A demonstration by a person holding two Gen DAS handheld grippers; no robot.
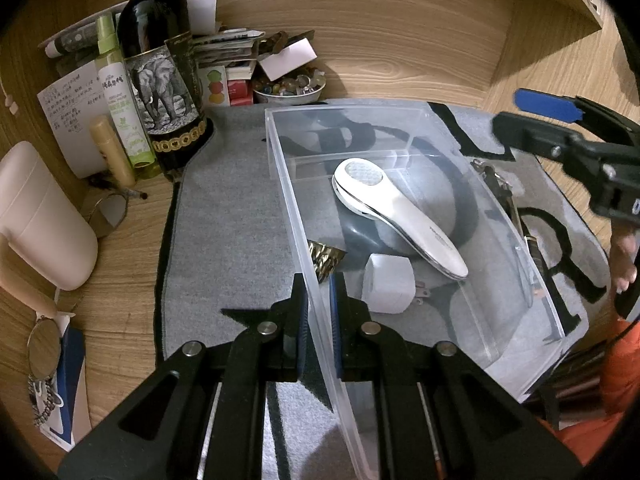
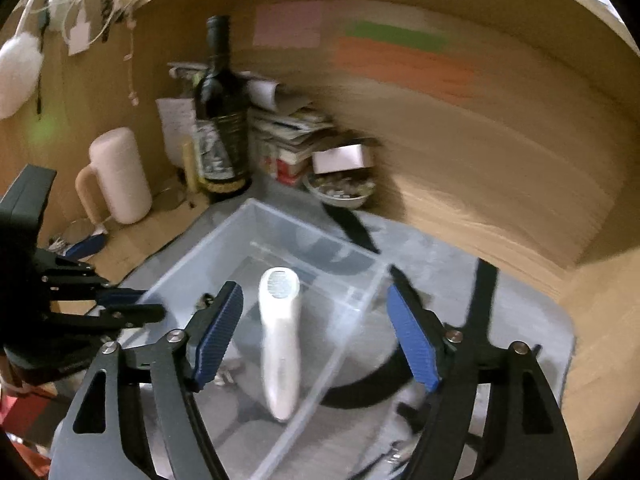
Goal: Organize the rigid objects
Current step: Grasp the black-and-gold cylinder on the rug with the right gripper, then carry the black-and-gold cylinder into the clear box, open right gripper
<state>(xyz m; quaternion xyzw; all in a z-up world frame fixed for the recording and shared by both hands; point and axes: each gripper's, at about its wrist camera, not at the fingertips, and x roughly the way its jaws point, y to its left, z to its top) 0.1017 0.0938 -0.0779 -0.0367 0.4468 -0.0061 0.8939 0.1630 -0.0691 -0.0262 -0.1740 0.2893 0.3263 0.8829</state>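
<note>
**Steady the bin by its wall while the free gripper looks for the next piece**

The left gripper (image 1: 319,292) has its fingers pinched on the near long wall of the clear plastic bin (image 1: 412,120), which sits on the grey mat (image 1: 224,216) in the middle of the desk. In the bin lie a white handheld device (image 1: 396,216) along its middle, a white plug adapter (image 1: 386,288) towards the near wall, and a gold foil packet (image 1: 326,258) against that wall. The right gripper (image 2: 316,336) hangs above the bin with its fingers spread wide and nothing between them.

To do this step well, I judge the pinch should stay low and square on the thin wall, so it does not flex or tip the bin.

The mat's left edge has bare cloth for sliding the bin. The desk's back left corner is crowded: a wine bottle (image 1: 160,60), a green spray bottle (image 1: 120,92), a bowl of trinkets (image 1: 290,90). Some dark items lie on the mat just beside the bin's far wall; what they are I cannot tell
</note>
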